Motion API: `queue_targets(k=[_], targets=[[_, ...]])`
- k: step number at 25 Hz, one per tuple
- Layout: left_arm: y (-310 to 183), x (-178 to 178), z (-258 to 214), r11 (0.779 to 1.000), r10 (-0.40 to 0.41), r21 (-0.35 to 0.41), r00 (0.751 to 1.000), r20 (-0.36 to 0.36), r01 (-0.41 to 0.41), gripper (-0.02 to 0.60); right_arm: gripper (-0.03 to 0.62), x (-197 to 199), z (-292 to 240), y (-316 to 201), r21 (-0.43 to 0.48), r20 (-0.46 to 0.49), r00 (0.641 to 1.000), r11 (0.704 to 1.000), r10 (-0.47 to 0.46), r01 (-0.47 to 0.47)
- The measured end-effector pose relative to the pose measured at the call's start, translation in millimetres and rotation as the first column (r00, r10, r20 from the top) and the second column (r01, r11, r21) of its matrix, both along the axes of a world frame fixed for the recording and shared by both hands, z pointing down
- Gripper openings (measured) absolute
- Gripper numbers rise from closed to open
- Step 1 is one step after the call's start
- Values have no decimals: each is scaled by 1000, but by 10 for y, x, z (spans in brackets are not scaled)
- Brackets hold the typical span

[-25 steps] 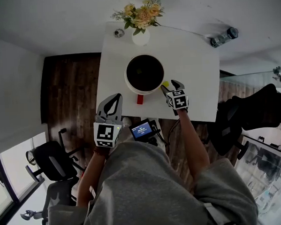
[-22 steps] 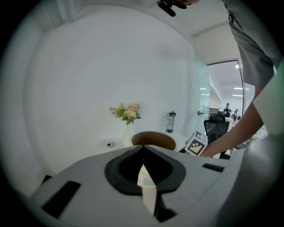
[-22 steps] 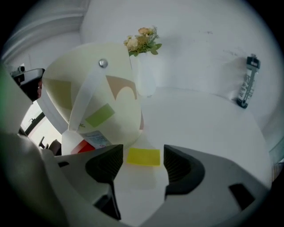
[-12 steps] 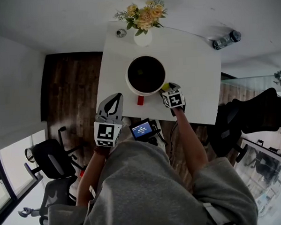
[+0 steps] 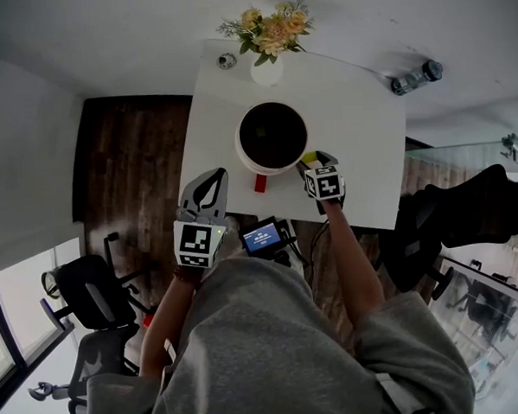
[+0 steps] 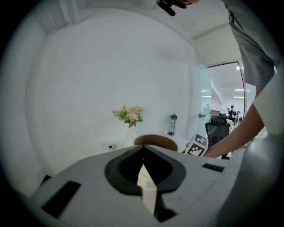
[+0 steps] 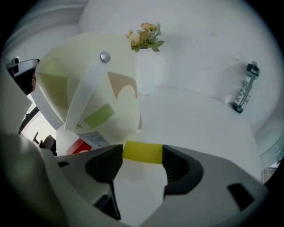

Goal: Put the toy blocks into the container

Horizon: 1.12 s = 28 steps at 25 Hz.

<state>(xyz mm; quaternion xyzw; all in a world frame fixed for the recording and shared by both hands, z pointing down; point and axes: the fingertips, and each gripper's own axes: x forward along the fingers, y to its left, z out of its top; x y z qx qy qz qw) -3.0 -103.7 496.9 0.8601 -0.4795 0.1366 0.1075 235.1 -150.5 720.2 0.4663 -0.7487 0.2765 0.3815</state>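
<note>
A cream bucket with a dark inside stands mid-table; in the right gripper view the bucket looms at the left. A yellow block lies on the table beside it, spanning the gap between the jaw tips of my right gripper, whose jaws stand wide. In the head view the yellow block peeks out by my right gripper. A red block lies against the bucket's near side. My left gripper hovers at the table's near left edge, jaws together and empty.
A white vase of flowers, a small round object and a lying bottle sit at the far side of the white table. A device with a blue screen hangs at the near edge. Office chairs stand on both sides.
My right gripper has edged a little toward the bucket and tipped down over the yellow block. The left gripper has stayed put.
</note>
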Motion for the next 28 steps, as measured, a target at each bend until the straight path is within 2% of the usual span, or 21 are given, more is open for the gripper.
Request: queue_targets(k=[8,13,22,28], targets=[[-38,39,-92,999,22,32,999,-38,-21,6,282,60,-484,-98,95,-15,1000,995,11,-9],[-34,28,-165,998,21,53,997,-69,-18,6,282,98,-967,-240,190,-12,1000,982,17,-14],[18,-15,-252,997,10,78,995,-101,-2,6,282,-78,-2052,-678,397,-27,999,917,-37,45],[41,-107,-281,996,-15,83,994,-112,25,6,282,-504,-2422,-784,456,-37,990,879,-137,138]])
